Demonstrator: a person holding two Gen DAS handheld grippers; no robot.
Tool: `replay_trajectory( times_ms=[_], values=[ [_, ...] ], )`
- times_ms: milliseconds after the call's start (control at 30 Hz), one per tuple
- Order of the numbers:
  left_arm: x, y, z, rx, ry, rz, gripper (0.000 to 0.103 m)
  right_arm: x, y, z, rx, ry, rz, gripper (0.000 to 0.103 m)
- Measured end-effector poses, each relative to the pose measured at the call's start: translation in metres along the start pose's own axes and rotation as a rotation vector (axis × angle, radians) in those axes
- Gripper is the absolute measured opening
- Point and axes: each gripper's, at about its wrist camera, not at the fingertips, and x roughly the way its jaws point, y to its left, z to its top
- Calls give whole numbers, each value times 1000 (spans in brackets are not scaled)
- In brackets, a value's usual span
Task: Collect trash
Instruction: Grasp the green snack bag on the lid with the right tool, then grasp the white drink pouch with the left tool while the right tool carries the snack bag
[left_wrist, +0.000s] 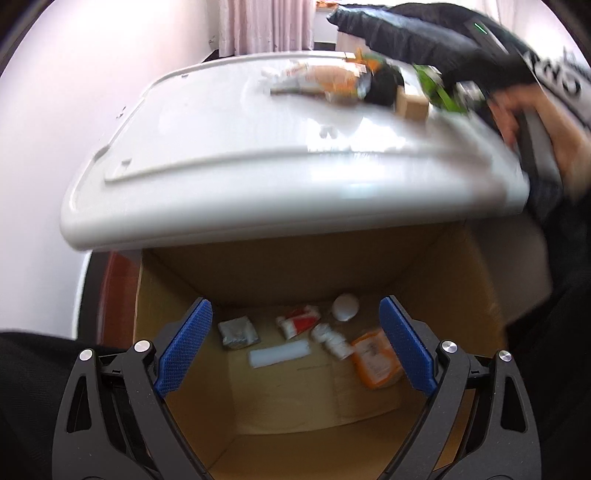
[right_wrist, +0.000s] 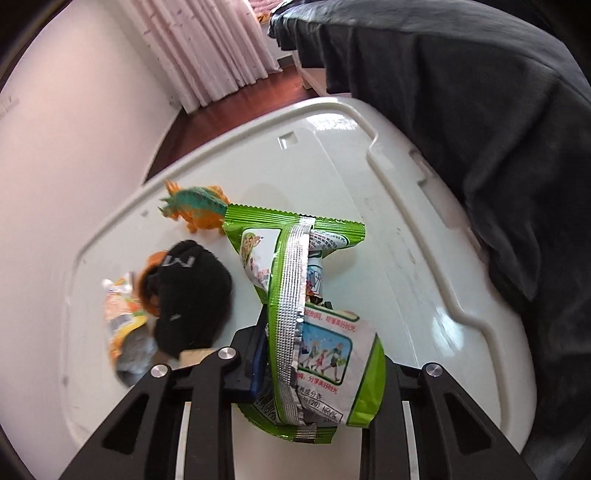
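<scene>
Now right gripper (right_wrist: 295, 354) fingers pinch green wrapper (right_wrist: 295, 258) — left gripper (left_wrist: 295, 343) fingers wide, empty.

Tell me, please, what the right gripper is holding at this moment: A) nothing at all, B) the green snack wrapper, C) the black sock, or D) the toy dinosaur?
B: in the right wrist view the green snack wrapper stands clamped in the right gripper, while the black sock and toy dinosaur lie apart on the white lid.
</scene>
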Motion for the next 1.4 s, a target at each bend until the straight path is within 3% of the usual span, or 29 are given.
replay_trajectory(
  times_ms=[200, 367, 433, 633, 800, 967, 1000, 1067, 1100, 1133, 1167, 1300, 1400],
  values=[
    [2, 9, 104, -247, -24, -107, 89, -68, 1, -22, -20, -109, 95, 26],
    [43, 18, 184, -535, 24, -156, 89, -77, 0, -23, -54, -134, 92, 27],
    [61, 17, 207, -605, 39, -139, 89, -75, -8, -19, -33, -131, 107, 27],
    [106, 7, 244, -685, 88, -66, 89, -85, -17, -17, 13, -139, 140, 27],
    [135, 1, 252, -706, 115, -6, 89, -88, -26, -14, 52, -140, 165, 28],
    [161, 0, 249, -707, 169, 97, 89, -90, -31, -13, 68, -137, 172, 28],
    [163, 1, 249, -693, 162, 148, 89, -90, -31, -13, 69, -136, 171, 28],
    [167, 1, 250, -651, 154, 202, 82, -89, -32, -13, 71, -135, 170, 28],
    [167, 0, 251, -619, 147, 238, 64, -89, -32, -13, 74, -135, 169, 28],
    [165, 0, 252, -585, 128, 254, 59, -88, -32, -11, 77, -134, 167, 28],
    [164, 1, 252, -576, 117, 244, 52, -88, -32, -11, 81, -134, 165, 28],
    [158, 3, 247, -506, 99, 214, 45, -86, -30, -11, 85, -130, 151, 28],
    [151, 5, 239, -462, 73, 150, 43, -86, -22, -12, 56, -127, 134, 28]
  ],
)
